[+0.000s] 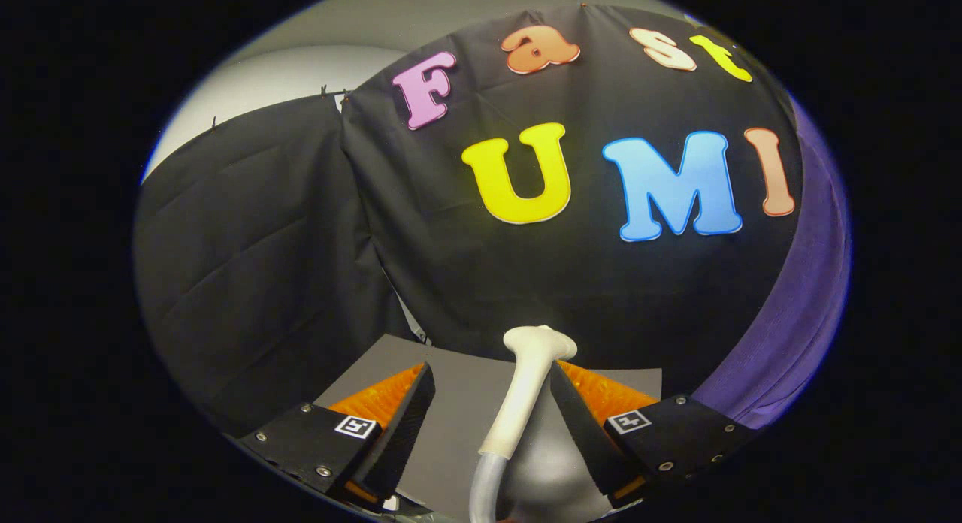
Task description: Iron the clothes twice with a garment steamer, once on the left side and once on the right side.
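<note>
Nearest, gripper [492,369] spread wide, gripping nothing. Between the fingers, steamer [530,388], standing roughly upright with its flared head just past the fingertips. Sits off-centre: close against the right finger, maybe touching, well apart from the left. Below it, hose [485,482] curving down out of the handle, over a grey table [451,433].

Likely step: closing on the handle before any ironing. Neither side of the task done yet, judging by that.

Risks from here:
- Closing with the handle so far to one side could let the left finger shove it sideways instead of clamping it, tipping the steamer over.
- A smooth, rounded, tapering handle could twist or slide in a weak grip, leaving the head pointing the wrong way.
- Hose could drag or snag on the table edge when lifted, pulling the head off line.

Beyond the fingers, black cloth wall [526,282]. Off to the right of it, purple clothes [797,305] hanging, well apart from the steamer. A long swing across to reach them, so a loose hold could fail on the way. Cannot tell how much of the fabric hangs flat.
</note>
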Demonstrator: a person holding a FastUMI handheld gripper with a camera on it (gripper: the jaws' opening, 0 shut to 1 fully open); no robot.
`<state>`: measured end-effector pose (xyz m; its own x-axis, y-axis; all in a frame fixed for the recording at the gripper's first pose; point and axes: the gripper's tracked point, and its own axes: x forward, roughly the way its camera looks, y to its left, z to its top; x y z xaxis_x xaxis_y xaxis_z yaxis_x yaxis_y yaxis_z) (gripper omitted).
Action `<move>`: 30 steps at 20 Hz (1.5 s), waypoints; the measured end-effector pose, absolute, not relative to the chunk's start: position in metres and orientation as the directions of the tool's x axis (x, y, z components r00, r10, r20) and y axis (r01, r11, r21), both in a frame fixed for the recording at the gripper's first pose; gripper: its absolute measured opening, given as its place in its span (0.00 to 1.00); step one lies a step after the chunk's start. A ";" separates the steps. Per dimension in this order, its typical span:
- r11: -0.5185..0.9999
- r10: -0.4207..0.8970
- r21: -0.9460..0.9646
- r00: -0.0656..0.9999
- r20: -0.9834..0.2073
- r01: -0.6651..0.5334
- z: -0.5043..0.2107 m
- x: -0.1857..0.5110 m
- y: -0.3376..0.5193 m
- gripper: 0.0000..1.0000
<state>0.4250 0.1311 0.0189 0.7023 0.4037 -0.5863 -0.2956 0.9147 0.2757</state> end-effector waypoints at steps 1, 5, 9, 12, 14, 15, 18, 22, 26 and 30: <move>0.913 0.408 0.284 0.682 -0.607 -0.294 0.009 0.427 0.133 0.96; 0.926 0.377 0.267 0.617 -0.691 -0.268 -0.029 0.440 0.130 0.95; 0.927 0.376 0.306 0.553 -0.743 -0.219 -0.067 0.450 0.124 0.94; 0.917 0.397 0.355 0.503 -0.768 -0.181 -0.090 0.454 0.129 0.92; 0.911 0.408 0.382 0.481 -0.776 -0.155 -0.098 0.457 0.130 0.88; 0.908 0.413 0.393 0.468 -0.781 -0.145 -0.104 0.458 0.132 0.87; 0.894 0.439 0.433 0.425 -0.792 -0.116 -0.118 0.460 0.139 0.78; 0.875 0.461 0.480 0.407 -0.789 -0.061 -0.133 0.460 0.147 0.58; 0.861 0.478 0.506 0.407 -0.778 -0.045 -0.133 0.460 0.143 0.43; 0.849 0.510 0.515 0.426 -0.747 -0.113 -0.112 0.440 0.154 0.36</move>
<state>0.4402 0.1543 -0.1116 0.4258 0.5100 -0.7473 -0.1130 0.8495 0.5153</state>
